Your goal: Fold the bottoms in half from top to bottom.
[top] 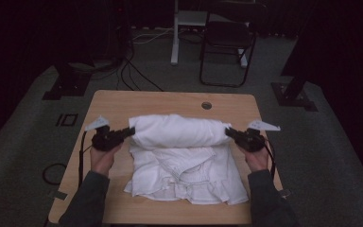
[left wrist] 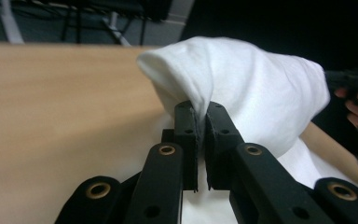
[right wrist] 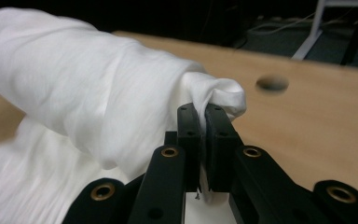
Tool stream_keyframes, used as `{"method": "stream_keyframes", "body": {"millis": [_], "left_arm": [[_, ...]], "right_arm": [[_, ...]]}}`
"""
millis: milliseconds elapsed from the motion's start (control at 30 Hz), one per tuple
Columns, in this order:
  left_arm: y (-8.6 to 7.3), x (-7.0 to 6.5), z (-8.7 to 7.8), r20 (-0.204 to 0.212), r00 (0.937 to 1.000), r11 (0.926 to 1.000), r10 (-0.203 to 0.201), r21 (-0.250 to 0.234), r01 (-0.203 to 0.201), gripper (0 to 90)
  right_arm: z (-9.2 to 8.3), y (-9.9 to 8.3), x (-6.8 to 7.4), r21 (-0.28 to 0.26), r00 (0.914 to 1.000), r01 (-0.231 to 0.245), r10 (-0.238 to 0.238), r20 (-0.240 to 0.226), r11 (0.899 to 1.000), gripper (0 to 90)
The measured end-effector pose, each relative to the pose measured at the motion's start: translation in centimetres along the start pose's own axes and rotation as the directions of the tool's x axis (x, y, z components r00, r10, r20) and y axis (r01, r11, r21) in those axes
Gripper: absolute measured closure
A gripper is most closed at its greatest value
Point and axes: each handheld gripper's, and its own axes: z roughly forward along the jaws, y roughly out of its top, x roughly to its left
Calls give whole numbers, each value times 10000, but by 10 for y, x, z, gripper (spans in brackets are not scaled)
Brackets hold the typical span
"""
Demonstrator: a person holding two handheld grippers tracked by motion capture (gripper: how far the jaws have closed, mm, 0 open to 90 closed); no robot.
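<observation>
A wooden counter with a round hole near its far edge stands on grey carpet, and beyond it are a black chair, a white post and cables.

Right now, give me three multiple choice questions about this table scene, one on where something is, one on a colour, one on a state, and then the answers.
1. Where is the round hole in the table?
A. far right part
B. near left corner
C. under the cloth

2. What colour is the cloth?
A. blue
B. white
C. red

3. What are the two grippers doing?
A. both open above the table
B. both shut on the cloth
C. one lying on the table

Answers:
1 A, the hole lies beyond the cloth, toward the right.
2 B, the fabric is plainly white.
3 B, the left gripper and right gripper each pinch fabric.
</observation>
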Motion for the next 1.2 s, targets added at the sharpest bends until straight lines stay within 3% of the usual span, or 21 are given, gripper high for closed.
{"method": "stream_keyframes", "body": {"millis": [100,167,200,267,333,400,500,533,633,667,700,733,767,800,833,933,1000,1033,1100,1167,1200], "left_arm": [[-32,-9,-11,219,9998,9974,-42,725,26,836],[-43,-8,-19,68,9998,9955,207,928,-213,687],[-42,-7,-24,-118,9998,9967,152,796,-142,527],[-32,-2,-30,-425,9991,9994,-71,347,86,493],[-16,-3,-29,-632,9980,9998,-58,208,71,474],[-3,-9,-18,-701,9972,9985,248,502,-213,458],[0,-17,8,-461,9985,9926,289,1192,-232,446],[-3,-20,16,-329,9991,9888,249,1481,-197,427],[-17,-26,32,-10,10000,9721,66,2346,-62,436],[-23,-27,37,49,10000,9607,61,2776,-72,535],[-28,-29,40,128,9998,9504,143,3105,-176,535],[-32,-31,43,180,9994,9393,289,3414,-333,740],[-35,-33,45,303,9984,9295,473,3648,-551,740],[-37,-36,45,337,9977,9303,591,3607,-673,845],[-35,-39,42,348,9967,9361,732,3423,-807,845],[-25,-41,19,469,9981,9703,397,2366,-497,852],[-22,-41,2,719,9973,9802,142,1960,-281,849],[-24,-42,-4,778,9969,9783,153,2048,-310,849],[-34,-42,-8,749,9971,9646,139,2615,-331,846],[-55,-41,-1,496,9987,9364,95,3499,-263,844],[-55,-41,-1,496,9987,9364,95,3499,-263,843]], "right_arm": [[-16,-26,9,285,9999,-19,23,-161,9996,857],[-23,-38,14,793,9996,258,-250,-112,9965,759],[-34,-39,14,339,9995,233,-227,-202,9992,641],[-40,-35,14,-5,9998,163,-163,-63,9999,502],[-44,-22,14,-509,10000,55,-54,21,9987,497],[-26,-3,21,-64,9971,313,-308,700,9995,513],[-4,1,26,508,9971,188,-225,733,9985,492],[16,-3,30,1182,9970,-53,-40,776,9930,470],[29,-13,31,1749,9982,-364,276,526,9839,469],[36,-23,33,2283,9980,-599,535,342,9717,500],[36,-23,33,2283,9980,-599,535,342,9717,500],[38,-30,34,2799,9966,-820,770,287,9565,692],[38,-30,34,2799,9966,-820,770,287,9565,692],[35,-31,35,3051,9953,-965,946,212,9474,865],[35,-31,35,3051,9953,-965,946,212,9474,865],[18,-25,42,2674,9972,-752,708,260,9606,881],[-5,-23,51,2198,9982,-604,592,118,9737,877],[-5,-23,51,2198,9982,-604,592,118,9737,877],[-12,-30,57,2420,9984,-486,542,-164,9690,874],[-10,-45,65,2984,9988,-313,408,-258,9539,871],[-10,-45,65,2984,9988,-313,408,-258,9539,871]]}}
